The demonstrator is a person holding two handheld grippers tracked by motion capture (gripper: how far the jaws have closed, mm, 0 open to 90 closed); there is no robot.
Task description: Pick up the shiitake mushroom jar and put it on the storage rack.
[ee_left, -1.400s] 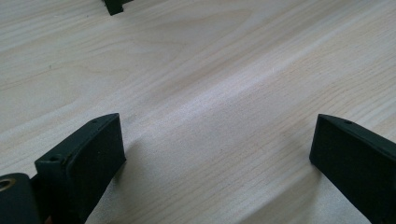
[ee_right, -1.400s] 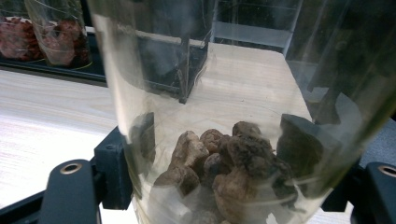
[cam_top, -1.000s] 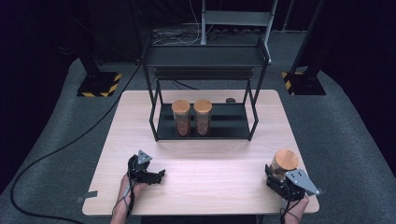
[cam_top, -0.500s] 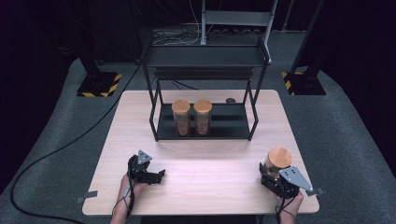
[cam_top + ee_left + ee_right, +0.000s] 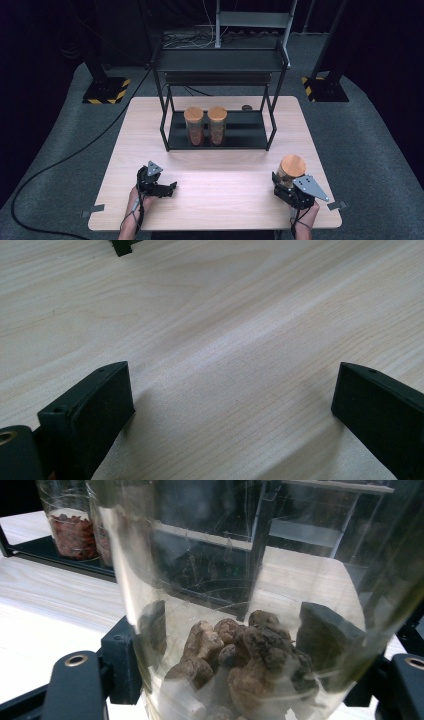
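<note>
Dark grey floor and black surroundings frame your pale wooden desk (image 5: 220, 165), with a black metal rack (image 5: 220, 95) standing on its far half. Two cork-lidded glass jars (image 5: 205, 125) with reddish contents stand touching side by side on the rack's lower tray, left of its middle, and a small dark round thing (image 5: 246, 107) lies on the desk just behind the rack.

Your right hand-held gripper (image 5: 286, 186) sits near the desk's front right corner, your hand (image 5: 305, 216) coming in from the bottom edge behind it, with the grey three-cornered plate on top. It is closed around a glass jar with a cork lid (image 5: 291, 167), which stands roughly upright between the jaws; whether its base rests on the desk you cannot tell. In the right gripper view the two black pads (image 5: 327, 630) press on either side of the clear jar wall, and brown, lumpy dried pieces (image 5: 240, 655) lie in the bottom of the jar.

Your left hand-held gripper (image 5: 167, 187) rests low at the front left of the desk, pointing toward the right, your left hand (image 5: 140, 200) behind it. Its jaws stand wide apart with nothing but bare wood between them, as the left gripper view shows, and a corner of the rack's foot (image 5: 121, 246) peeks in at the top.
</note>
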